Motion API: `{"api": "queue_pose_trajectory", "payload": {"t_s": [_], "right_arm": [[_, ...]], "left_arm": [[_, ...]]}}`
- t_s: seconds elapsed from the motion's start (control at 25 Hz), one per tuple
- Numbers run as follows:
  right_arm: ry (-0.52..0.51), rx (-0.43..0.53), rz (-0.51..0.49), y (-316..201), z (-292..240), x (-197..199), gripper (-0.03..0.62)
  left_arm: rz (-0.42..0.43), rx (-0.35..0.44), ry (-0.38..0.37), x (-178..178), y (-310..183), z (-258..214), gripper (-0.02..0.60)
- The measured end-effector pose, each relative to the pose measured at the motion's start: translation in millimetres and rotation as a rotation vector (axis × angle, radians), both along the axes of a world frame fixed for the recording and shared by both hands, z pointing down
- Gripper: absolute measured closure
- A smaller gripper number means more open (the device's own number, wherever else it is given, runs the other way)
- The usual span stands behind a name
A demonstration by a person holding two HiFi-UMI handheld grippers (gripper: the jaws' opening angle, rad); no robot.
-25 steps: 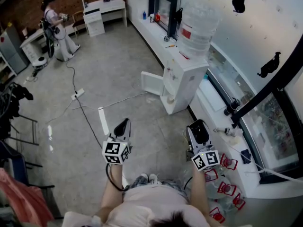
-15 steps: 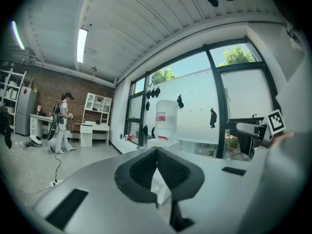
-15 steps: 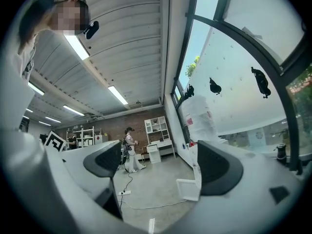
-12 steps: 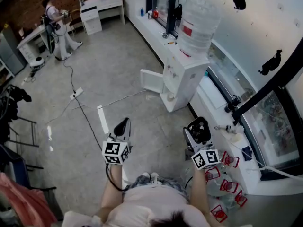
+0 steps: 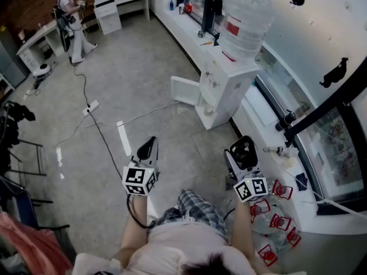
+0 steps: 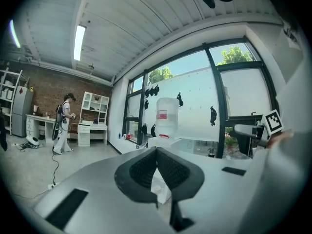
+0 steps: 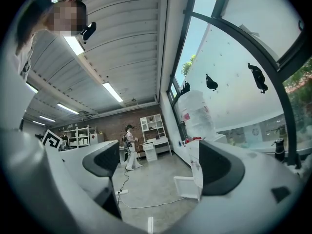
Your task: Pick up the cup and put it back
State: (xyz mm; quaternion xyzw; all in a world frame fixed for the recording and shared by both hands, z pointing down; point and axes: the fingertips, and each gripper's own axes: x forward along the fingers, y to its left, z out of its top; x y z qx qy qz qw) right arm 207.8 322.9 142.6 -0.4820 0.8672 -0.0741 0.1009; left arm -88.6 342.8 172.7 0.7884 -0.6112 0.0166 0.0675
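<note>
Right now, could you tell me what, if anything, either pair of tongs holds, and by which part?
Nothing is held. The left tongs are shut, empty; the right tongs have just been opening, with nothing between them.

Grey concrete floor [image 5: 143, 79], brick back wall [image 6: 48, 82], tall windows [image 6: 192, 69], ceiling striplights [image 6: 78, 42].

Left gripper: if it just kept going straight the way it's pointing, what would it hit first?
Probably the white water dispenser: it sits dead ahead of the shut left gripper, with only floor between. Depth is hard to judge.
</note>
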Motion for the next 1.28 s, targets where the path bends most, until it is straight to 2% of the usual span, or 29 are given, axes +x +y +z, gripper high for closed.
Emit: {"api": "queue_pose_trajectory", "payload": {"t_s": [0.28,0.52,0.76,1.0,1.28], "right_arm": [[-0.002,-0.020,-0.005,-43,12,-17,0.095],[-0.029,-0.015,-0.018,-118,30,-46,0.095],[-0.029,-0.048,0.013,-224,60,-78,0.095],[-0.026,-0.068,0.092,-342,54,-88,0.097],[-0.032,-0.086,0.186,-428,49,-91,0.096]], "left_arm": [[-0.001,-0.011,-0.010,-17,-34,9,0.555],[-0.032,0.009,0.002,-43,-96,17,0.556],[0.012,0.005,-0.007,-69,-211,30,0.555],[0.093,-0.015,-0.044,-83,-345,16,0.555],[0.179,-0.005,-0.067,-87,-460,0,0.555]]}}
